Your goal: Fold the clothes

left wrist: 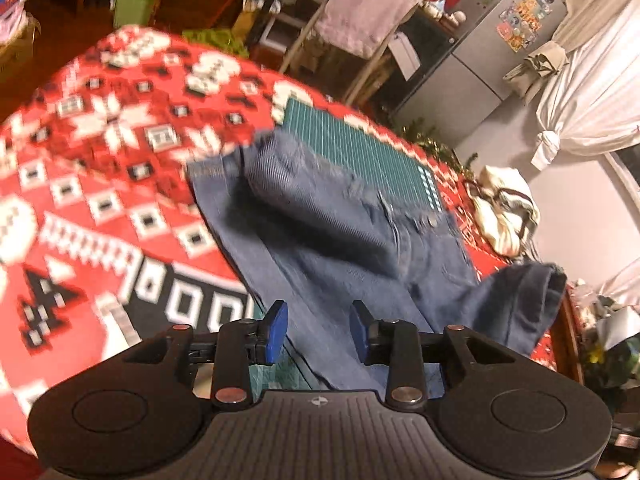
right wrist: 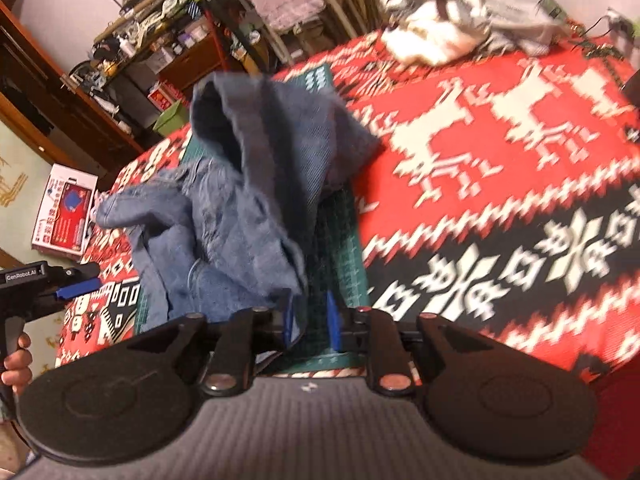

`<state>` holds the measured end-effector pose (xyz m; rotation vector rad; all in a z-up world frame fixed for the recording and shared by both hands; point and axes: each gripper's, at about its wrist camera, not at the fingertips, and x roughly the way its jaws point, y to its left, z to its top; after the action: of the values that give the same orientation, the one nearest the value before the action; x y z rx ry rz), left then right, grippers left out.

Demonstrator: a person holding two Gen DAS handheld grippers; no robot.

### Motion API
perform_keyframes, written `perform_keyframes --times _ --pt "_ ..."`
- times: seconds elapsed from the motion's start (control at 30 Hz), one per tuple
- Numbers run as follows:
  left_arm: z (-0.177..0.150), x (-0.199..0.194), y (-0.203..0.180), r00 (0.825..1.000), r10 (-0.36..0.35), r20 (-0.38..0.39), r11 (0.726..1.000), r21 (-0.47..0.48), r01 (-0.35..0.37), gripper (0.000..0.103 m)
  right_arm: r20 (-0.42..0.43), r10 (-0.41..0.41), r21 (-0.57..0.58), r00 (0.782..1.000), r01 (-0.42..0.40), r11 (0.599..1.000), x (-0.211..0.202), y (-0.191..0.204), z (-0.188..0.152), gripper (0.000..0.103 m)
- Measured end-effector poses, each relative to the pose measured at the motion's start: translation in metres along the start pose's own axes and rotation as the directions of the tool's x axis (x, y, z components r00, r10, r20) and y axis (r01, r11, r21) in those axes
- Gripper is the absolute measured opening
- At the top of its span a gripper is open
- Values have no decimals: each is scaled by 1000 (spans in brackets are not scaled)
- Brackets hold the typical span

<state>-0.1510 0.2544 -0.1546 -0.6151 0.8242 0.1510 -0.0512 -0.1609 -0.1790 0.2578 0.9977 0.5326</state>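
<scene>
Blue jeans point(left wrist: 320, 236) lie crumpled on a green cutting mat point(left wrist: 360, 148) over a red patterned blanket point(left wrist: 100, 200). My left gripper point(left wrist: 319, 334) hovers open just above the near end of the jeans, with nothing between its blue pads. One denim leg point(left wrist: 520, 304) rises at the right. In the right wrist view that jeans leg point(right wrist: 260, 128) stands lifted and blurred. Its lower edge hangs against the left pad of my right gripper point(right wrist: 312, 320); mat shows in the gap to the other pad. The left gripper point(right wrist: 76, 286) and a hand point(right wrist: 16, 360) appear at the far left.
A white crumpled garment point(right wrist: 432, 32) lies at the blanket's far edge point(right wrist: 480, 200). A grey fridge point(left wrist: 480, 60), a towel on a rack point(left wrist: 368, 12), cluttered shelves point(right wrist: 152, 32) and a red-and-white box point(right wrist: 64, 208) surround the table.
</scene>
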Motion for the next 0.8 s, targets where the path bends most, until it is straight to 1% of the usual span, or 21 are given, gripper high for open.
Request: perform_keyframes --times 0.1,0.17,0.23,0.33,0.43,0.5,0.6,0.67,0.73,0.8 --pt "19 0 2 999 7 34 999 34 -8 38 55 -22 -33 998 24 999 -11 -4 22 29" --pt "35 2 2 998 5 57 999 47 -8 40 90 -34 -60 995 40 997 -15 -5 39 30" --pt "51 5 5 997 4 75 999 42 -7 43 119 -52 -93 991 64 994 -12 -5 60 31" --pt "74 9 7 996 -16 87 1000 13 14 45 143 -53 -141 988 74 987 1 -4 91 32" --pt "96 22 12 996 -24 81 1000 -1 24 48 135 -46 -187 990 71 980 27 -3 121 34" --pt "109 36 13 999 -12 53 1000 8 11 49 120 -30 -225 992 57 973 48 -1 137 35" --pt "121 62 16 1000 -2 -27 1000 19 2 50 90 5 -296 996 22 955 85 -2 161 37" --pt "126 76 16 997 -3 -73 1000 20 5 50 58 11 -317 998 8 948 111 -4 172 37" --pt "129 86 17 995 -6 -102 1000 22 8 50 24 6 -324 1000 2 946 135 -6 180 37" --pt "132 93 17 994 12 -111 999 43 -7 50 -8 -2 -324 1000 0 946 158 -9 186 38"
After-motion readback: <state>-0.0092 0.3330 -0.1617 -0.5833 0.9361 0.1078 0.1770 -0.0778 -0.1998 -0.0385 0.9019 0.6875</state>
